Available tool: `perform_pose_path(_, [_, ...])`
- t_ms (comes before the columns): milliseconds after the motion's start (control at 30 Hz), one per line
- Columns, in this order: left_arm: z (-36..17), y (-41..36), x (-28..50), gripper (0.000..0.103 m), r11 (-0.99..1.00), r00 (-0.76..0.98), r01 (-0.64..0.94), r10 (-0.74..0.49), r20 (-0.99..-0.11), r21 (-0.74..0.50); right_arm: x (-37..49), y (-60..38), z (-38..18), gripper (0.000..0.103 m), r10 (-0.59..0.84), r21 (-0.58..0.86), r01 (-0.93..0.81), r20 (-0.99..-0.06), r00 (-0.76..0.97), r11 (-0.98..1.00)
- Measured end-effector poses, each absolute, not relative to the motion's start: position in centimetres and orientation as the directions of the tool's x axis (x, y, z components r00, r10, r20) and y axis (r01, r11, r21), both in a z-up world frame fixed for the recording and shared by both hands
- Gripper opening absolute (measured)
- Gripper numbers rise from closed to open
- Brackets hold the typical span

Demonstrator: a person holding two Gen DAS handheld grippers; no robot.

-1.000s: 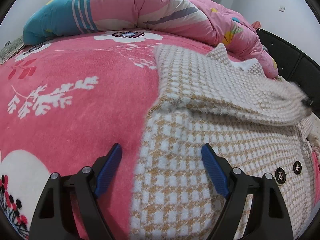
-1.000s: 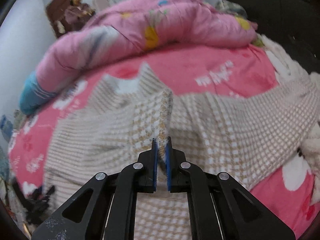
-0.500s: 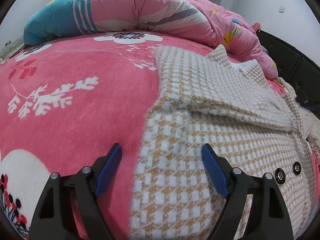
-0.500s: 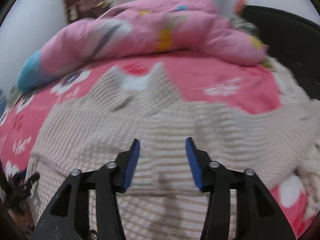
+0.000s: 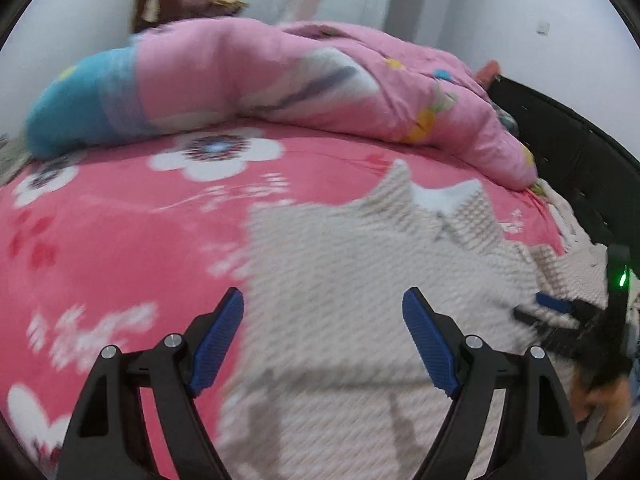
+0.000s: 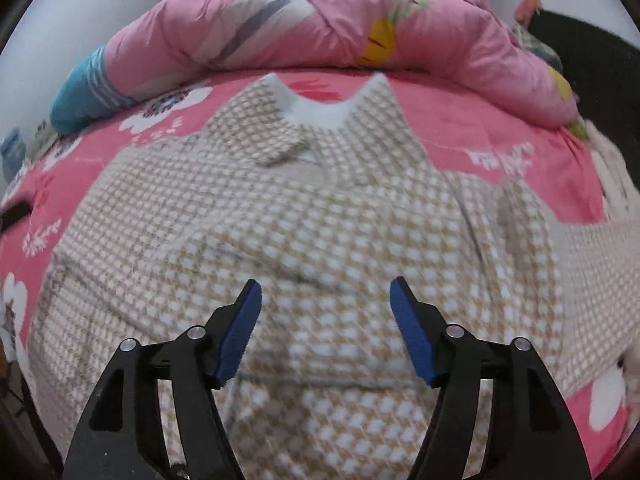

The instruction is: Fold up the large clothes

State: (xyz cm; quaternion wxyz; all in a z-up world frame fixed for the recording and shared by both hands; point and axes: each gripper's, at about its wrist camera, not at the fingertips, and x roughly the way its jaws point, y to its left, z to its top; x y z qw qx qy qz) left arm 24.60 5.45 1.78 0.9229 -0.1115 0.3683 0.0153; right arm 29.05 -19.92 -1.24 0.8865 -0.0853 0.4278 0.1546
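My coat [image 6: 320, 216] lies on the pink blanket [image 5: 120, 216]; my left gripper [image 5: 323, 334] gapes empty, my right gripper [image 6: 325, 322], just opening, holds nothing.

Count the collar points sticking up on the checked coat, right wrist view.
2. On the checked coat, the left collar point and the right collar point flank the white neck lining, both toward the pink quilt. Nothing appears hidden there.
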Motion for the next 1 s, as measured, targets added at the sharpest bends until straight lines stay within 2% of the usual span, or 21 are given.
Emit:
perform_pose_path(33, [1.2, 5.1, 26.4, 0.08, 0.974, 0.713, -0.105, -0.066, -0.698, -0.2, 29.4, -19.7, -1.9, 0.071, 0.196, -0.017, -0.343, -0.795, 0.574, 0.939])
perform_pose_path(100, [-1.2, 4.9, 29.7, 0.08, 0.973, 0.665, -0.12, -0.068, -0.743, -0.197, 30.7, -19.6, -3.7, 0.093, 0.147, -0.039, -0.302, -0.81, 0.568, 0.952])
perform_pose_path(133, [-3.1, 5.1, 31.0, 0.08, 0.972, 0.626, -0.143, -0.059, -0.777, -0.189, 30.8, -19.9, -3.9, 0.095, 0.157, -0.02, -0.297, -0.814, 0.559, 0.955])
perform_pose_path(200, [-6.3, 6.1, 32.5, 0.08, 0.968, 0.567, -0.183, -0.041, -0.823, -0.174, 30.7, -20.2, -3.0, 0.095, 0.154, -0.003, -0.282, -0.83, 0.535, 0.959])
perform_pose_path(367, [-6.6, 6.8, 31.6, 0.08, 0.963, 0.63, -0.15, -0.08, -0.773, -0.222, 30.0, -19.9, 0.3, 0.095, 0.168, -0.013, -0.288, -0.787, 0.594, 0.957])
perform_pose_path(500, [-6.8, 7.1, 31.3, 0.081, 0.96, 0.644, -0.145, -0.094, -0.759, -0.241, 31.7, -19.7, -3.6, 0.095, 0.11, -0.016, -0.233, -0.849, 0.517, 0.972])
perform_pose_path(567, [-6.7, 7.2, 31.1, 0.081, 0.957, 0.647, -0.142, -0.104, -0.755, -0.254, 32.4, -19.2, -3.4, 0.095, 0.097, -0.037, -0.231, -0.835, 0.541, 0.972])
perform_pose_path(667, [-5.2, 7.5, 30.4, 0.081, 0.955, 0.668, -0.147, -0.096, -0.738, -0.257, 30.8, -18.9, -1.1, 0.095, 0.076, -0.044, -0.209, -0.842, 0.535, 0.977])
perform_pose_path(767, [-2.8, 7.2, 29.1, 0.081, 0.963, 0.708, -0.145, -0.059, -0.703, -0.227, 27.9, -18.1, 1.3, 0.095, 0.094, -0.095, -0.27, -0.787, 0.609, 0.958])
perform_pose_path(867, [-0.7, 6.2, 28.0, 0.081, 0.965, 0.731, -0.113, -0.08, -0.678, -0.236, 28.3, -17.0, -1.2, 0.095, 0.005, -0.182, -0.281, -0.832, 0.555, 0.942])
perform_pose_path(933, [0.0, 5.1, 27.7, 0.081, 0.967, 0.725, -0.092, -0.099, -0.681, -0.238, 29.1, -17.5, -2.9, 0.095, 0.017, -0.135, -0.261, -0.862, 0.507, 0.956])
perform_pose_path(1000, [0.4, 3.7, 27.3, 0.081, 0.968, 0.719, -0.065, -0.123, -0.684, -0.241, 28.9, -18.5, -1.6, 0.095, 0.039, -0.079, -0.211, -0.864, 0.502, 0.974])
